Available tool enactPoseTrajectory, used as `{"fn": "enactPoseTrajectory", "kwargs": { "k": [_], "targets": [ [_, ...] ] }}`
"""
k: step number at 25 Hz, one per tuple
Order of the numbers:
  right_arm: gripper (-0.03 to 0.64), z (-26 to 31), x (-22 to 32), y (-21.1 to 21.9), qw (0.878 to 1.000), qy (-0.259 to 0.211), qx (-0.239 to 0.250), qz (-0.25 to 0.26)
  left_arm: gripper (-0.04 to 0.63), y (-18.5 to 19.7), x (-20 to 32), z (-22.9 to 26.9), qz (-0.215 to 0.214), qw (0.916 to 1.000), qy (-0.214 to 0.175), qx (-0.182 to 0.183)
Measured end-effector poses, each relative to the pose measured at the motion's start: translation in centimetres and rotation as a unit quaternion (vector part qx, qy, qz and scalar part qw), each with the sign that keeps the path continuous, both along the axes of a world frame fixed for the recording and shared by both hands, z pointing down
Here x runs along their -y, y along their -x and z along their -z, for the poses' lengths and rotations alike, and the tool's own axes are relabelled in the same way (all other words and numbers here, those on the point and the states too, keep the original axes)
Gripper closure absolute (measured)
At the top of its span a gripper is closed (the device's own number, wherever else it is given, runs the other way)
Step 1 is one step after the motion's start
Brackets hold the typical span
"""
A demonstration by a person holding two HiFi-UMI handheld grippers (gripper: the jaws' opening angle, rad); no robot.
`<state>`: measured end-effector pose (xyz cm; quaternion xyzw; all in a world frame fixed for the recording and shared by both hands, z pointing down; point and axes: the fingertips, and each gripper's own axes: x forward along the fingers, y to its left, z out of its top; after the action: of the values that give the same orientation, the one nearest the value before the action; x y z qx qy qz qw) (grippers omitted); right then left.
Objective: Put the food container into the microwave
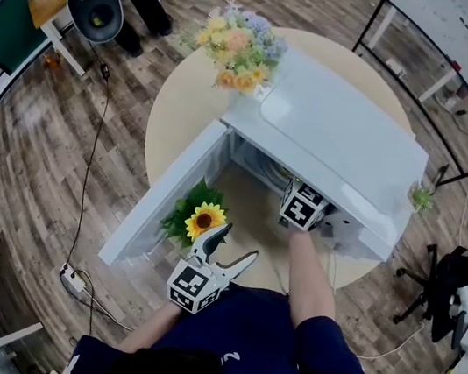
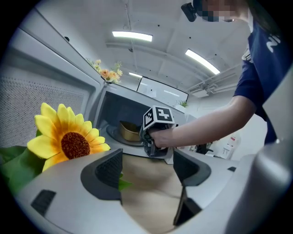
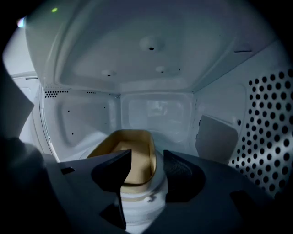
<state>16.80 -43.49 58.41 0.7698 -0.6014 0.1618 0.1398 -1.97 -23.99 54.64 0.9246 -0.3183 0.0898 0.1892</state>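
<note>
The white microwave (image 1: 340, 137) stands on a round table with its door (image 1: 167, 188) swung open to the left. Inside, a tan oval food container (image 3: 132, 155) sits on the glass turntable (image 2: 114, 136). My right gripper (image 3: 147, 167) is at the oven's mouth, reaching in. It is open, and the container's near rim shows in the gap between its jaws, touching neither. In the head view only its marker cube (image 1: 305, 204) shows. My left gripper (image 1: 240, 241) is open and holds nothing. It hangs over the table's near edge in front of the microwave.
A sunflower with green leaves (image 1: 205, 219) lies on the beige table (image 1: 181, 106) beside the open door, just left of my left gripper. A pastel bouquet (image 1: 240, 45) stands behind the microwave. A power strip and cable (image 1: 72, 279) lie on the wooden floor.
</note>
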Motion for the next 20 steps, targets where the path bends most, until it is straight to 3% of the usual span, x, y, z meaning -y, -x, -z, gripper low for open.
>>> {"fn": "enactPoseTrajectory", "kwargs": {
  "k": [6, 20],
  "targets": [
    [0.286, 1.4, 0.2, 1.1, 0.999, -0.038, 0.006, 0.027, 0.252, 0.1, 0.1, 0.1, 0.002, 1.0, -0.001, 0.0],
    [0.273, 3.5, -3.7, 4.4, 0.995, -0.067, -0.004, 0.073, 0.252, 0.6, -0.8, 1.4, 0.0, 0.9995, -0.031, -0.003]
  ]
}}
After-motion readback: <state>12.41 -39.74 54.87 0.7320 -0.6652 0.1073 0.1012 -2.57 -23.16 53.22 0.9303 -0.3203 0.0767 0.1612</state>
